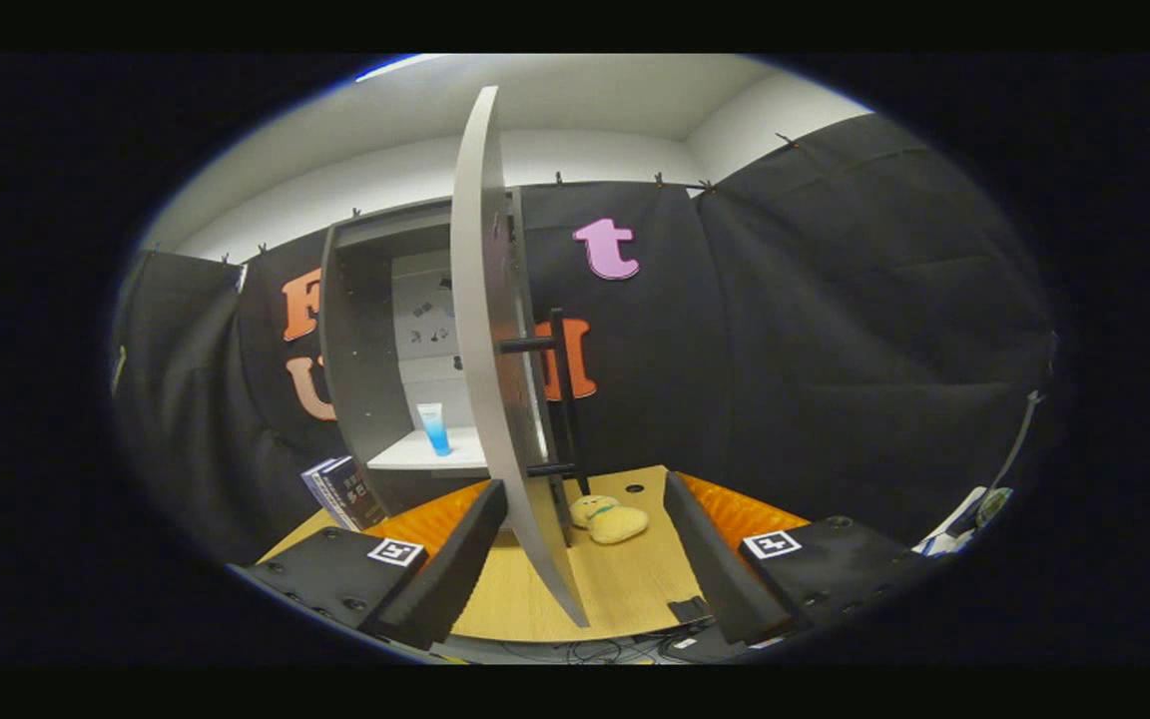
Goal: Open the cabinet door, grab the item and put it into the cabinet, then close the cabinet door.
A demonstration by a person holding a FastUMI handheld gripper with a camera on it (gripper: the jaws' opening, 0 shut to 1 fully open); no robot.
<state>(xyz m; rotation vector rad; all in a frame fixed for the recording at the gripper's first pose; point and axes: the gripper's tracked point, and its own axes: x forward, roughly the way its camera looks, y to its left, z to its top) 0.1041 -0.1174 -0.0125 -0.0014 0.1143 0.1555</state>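
Observation:
The grey cabinet [360, 340] stands on the wooden table, and its door [480, 330] is swung wide open, edge-on toward me. The door's black bar handle [560, 399] sits on its right face. Inside, on the white shelf [415, 454], a small blue-and-white tube [434, 427] stands upright. My gripper [585, 564] is open; the lower edge of the door hangs between its fingers, which do not press on it. A yellow plush toy [611, 519] lies on the table just beyond the fingers, right of the door.
A dark book [345, 491] leans against the cabinet's left side. The wooden table [625, 589] runs under the fingers, with cables at its near edge. Black cloth walls close in behind and to the right. Some white and green items [974, 514] sit at the far right.

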